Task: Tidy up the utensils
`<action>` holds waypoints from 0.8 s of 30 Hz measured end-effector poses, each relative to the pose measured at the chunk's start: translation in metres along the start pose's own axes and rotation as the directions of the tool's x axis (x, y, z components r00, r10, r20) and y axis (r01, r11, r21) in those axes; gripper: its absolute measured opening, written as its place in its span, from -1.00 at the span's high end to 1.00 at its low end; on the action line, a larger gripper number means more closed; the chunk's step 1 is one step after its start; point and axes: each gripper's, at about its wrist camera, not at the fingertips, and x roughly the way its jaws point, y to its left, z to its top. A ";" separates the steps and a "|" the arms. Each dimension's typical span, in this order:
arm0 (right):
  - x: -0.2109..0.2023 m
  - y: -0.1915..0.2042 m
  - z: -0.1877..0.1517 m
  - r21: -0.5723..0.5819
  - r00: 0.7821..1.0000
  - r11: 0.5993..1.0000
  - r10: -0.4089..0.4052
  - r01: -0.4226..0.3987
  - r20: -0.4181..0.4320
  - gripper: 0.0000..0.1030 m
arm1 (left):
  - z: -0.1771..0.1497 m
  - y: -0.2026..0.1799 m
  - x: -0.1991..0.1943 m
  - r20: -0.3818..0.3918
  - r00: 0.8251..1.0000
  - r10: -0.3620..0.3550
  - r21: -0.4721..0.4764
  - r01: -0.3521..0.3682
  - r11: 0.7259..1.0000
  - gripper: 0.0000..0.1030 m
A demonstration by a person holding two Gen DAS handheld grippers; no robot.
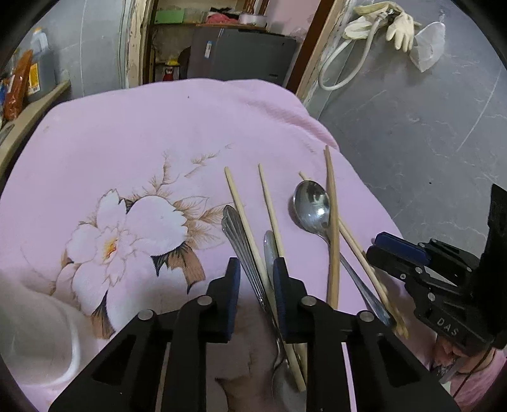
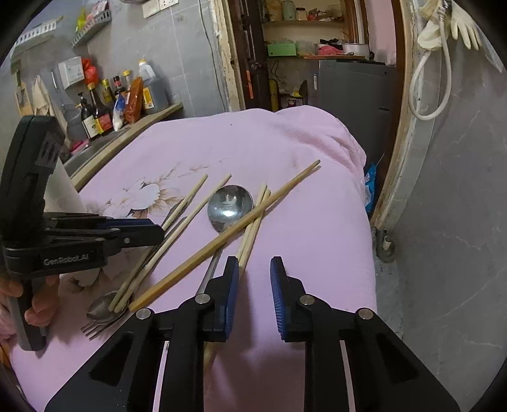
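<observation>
This is a lived-in home kitchen. Left of the pink flowered cloth [image 2: 285, 152] that covers the work surface runs a counter [image 2: 149, 122] crowded with sauce bottles [image 2: 98, 111], an oil jug [image 2: 152, 88] and snack bags, against a grey tiled wall [image 2: 177, 57] with wire racks and a power socket. Behind the cloth an open wooden doorway [image 2: 240, 63] shows a grey fridge [image 2: 355, 92] and cluttered shelves, and to its right rubber gloves [image 1: 393, 25] and a white hose [image 2: 427, 88] hang on the wall.

Dim indoor light, soft shadows, a glare spot on the spoon [image 2: 230, 206], heavy fisheye bending, black corners, near fingers blurry.
</observation>
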 end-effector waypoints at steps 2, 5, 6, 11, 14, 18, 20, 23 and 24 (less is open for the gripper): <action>0.003 0.002 0.003 -0.012 1.000 1.000 -0.010 0.010 -0.008 0.66 | 0.001 0.003 -0.001 -0.007 1.000 0.002 -0.012 -0.002 1.000 0.80; 0.006 0.007 0.006 -0.050 0.999 0.998 -0.046 0.045 -0.013 0.67 | 0.002 0.008 -0.002 -0.013 1.000 -0.005 -0.033 0.005 0.999 0.85; 0.006 0.008 0.006 -0.064 0.998 0.996 -0.059 0.058 -0.014 0.67 | 0.004 0.010 0.000 -0.013 1.000 -0.011 -0.044 0.011 0.999 0.86; 0.003 0.009 0.004 -0.095 0.997 0.993 -0.073 0.070 -0.028 0.71 | -0.002 0.016 -0.007 -0.010 1.000 -0.023 -0.078 0.022 0.997 0.95; 0.003 0.006 0.006 -0.090 0.997 0.995 -0.057 0.052 -0.054 0.71 | -0.006 0.014 -0.011 -0.012 1.000 -0.004 -0.071 0.003 0.997 0.95; 0.008 0.005 0.012 -0.064 0.997 0.997 -0.037 0.032 -0.075 0.71 | -0.009 0.014 -0.014 -0.017 1.000 0.000 -0.095 -0.002 0.995 0.95; 0.012 0.007 0.014 -0.063 0.995 0.997 -0.044 0.039 -0.089 0.71 | -0.013 0.015 -0.018 -0.013 1.000 0.016 -0.111 -0.017 0.994 0.95; 0.017 0.010 0.018 -0.093 0.992 0.994 -0.074 0.065 -0.100 0.71 | -0.016 0.013 -0.019 -0.010 0.999 0.036 -0.134 -0.037 0.990 0.95; 0.020 0.010 0.017 -0.098 0.991 0.993 -0.077 0.066 -0.113 0.71 | -0.018 0.013 -0.021 -0.010 0.999 0.039 -0.138 -0.040 0.990 0.95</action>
